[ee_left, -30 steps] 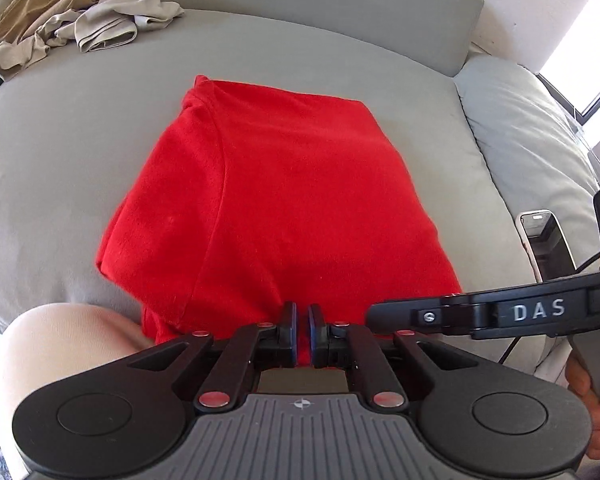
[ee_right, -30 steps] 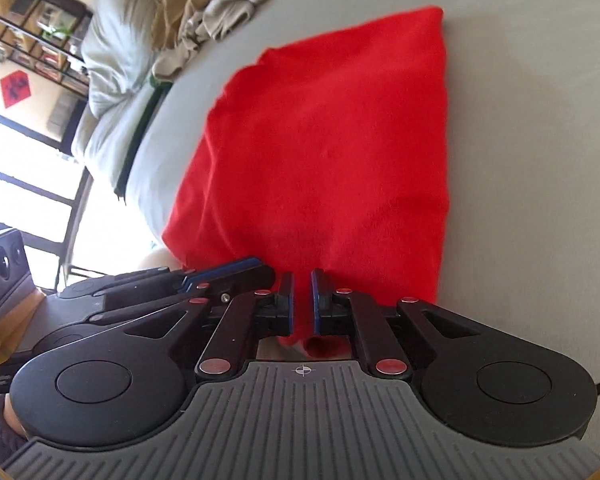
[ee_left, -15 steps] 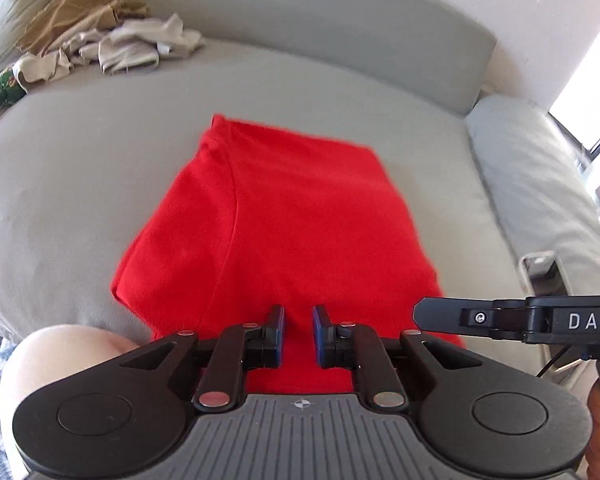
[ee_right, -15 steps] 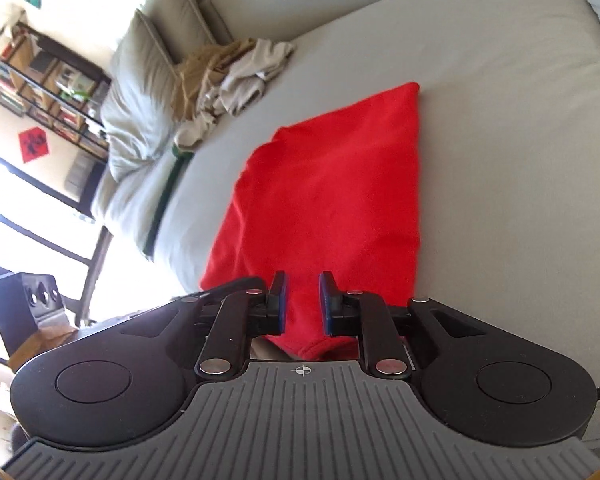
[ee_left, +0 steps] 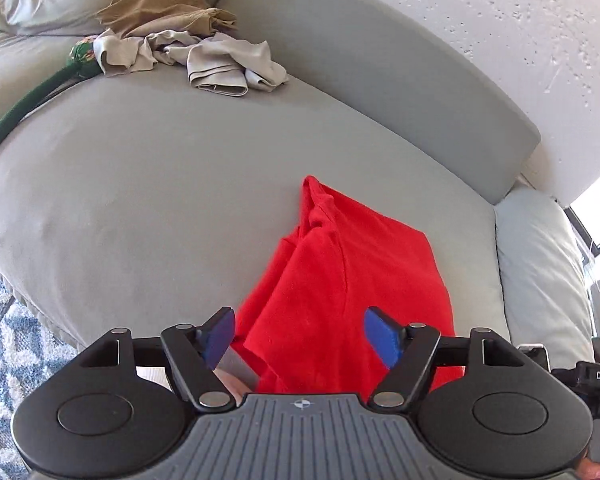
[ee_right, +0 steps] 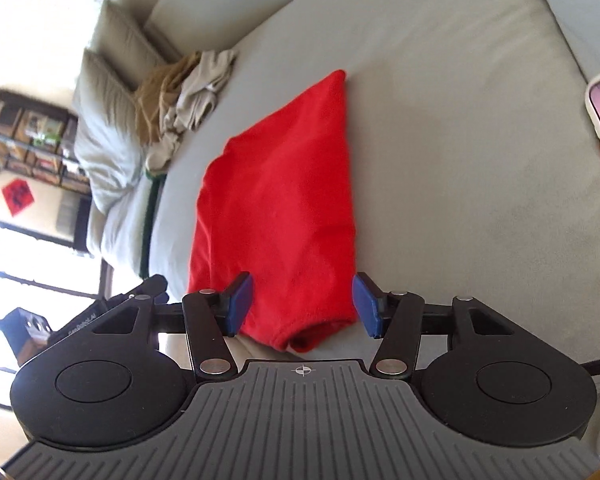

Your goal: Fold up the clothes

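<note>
We have the red shirt [ee_left: 352, 280] folded on the sofa [ee_left: 140, 200], both left tongs [ee_left: 300, 338] and right tongs [ee_right: 302, 304] just spread and empty, while the crumpled pile [ee_left: 188, 56] at eleven o'clock awaits.

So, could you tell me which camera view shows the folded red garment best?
The right wrist view: the red garment lies nearly whole on the grey cushion, its far corner and near rolled edge visible. In the left wrist view the red garment shows its layered left edge, but the camera housing cuts off its near part.
</note>
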Motion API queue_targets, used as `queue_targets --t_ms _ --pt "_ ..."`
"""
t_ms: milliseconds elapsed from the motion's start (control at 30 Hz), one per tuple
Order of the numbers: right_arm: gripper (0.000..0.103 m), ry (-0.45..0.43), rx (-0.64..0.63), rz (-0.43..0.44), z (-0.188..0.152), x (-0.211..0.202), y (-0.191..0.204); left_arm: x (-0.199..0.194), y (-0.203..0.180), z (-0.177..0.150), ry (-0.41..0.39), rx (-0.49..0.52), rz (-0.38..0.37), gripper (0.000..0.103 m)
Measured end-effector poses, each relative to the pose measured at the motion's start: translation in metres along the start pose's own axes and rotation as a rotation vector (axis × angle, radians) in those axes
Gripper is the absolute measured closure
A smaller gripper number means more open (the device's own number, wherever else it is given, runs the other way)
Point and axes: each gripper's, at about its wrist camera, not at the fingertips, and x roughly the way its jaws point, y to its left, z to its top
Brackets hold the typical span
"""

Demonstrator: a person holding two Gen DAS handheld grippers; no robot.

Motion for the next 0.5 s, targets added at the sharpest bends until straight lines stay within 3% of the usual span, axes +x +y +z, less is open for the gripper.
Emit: queue_targets --t_ms 100,167,233,333,400,500 --pt "0.044 0.007 0.088 0.027 0.009 0.013 -0.013 0.02 0.006 0.013 0.044 0.024 -0.005 0.027" --pt "0.028 0.014 0.13 0.046 0.013 0.025 -0.019 0.032 0.01 0.019 0.073 0.042 -0.003 0.026" --pt "0.024 0.016 0.155 0.063 0.016 0.034 -0.025 0.044 0.018 0.025 0.109 0.032 -0.019 0.026" --pt "0.024 0.021 0.175 0.101 0.024 0.046 -0.033 0.056 0.029 0.029 0.156 0.008 -0.109 0.026" --pt "0.027 0.023 0.173 0.13 0.029 0.052 -0.038 0.062 0.035 0.032 0.194 0.003 -0.212 0.027" --pt "0.037 0.03 0.167 0.172 0.04 0.064 -0.048 0.072 0.037 0.035 0.256 0.005 -0.317 0.029"
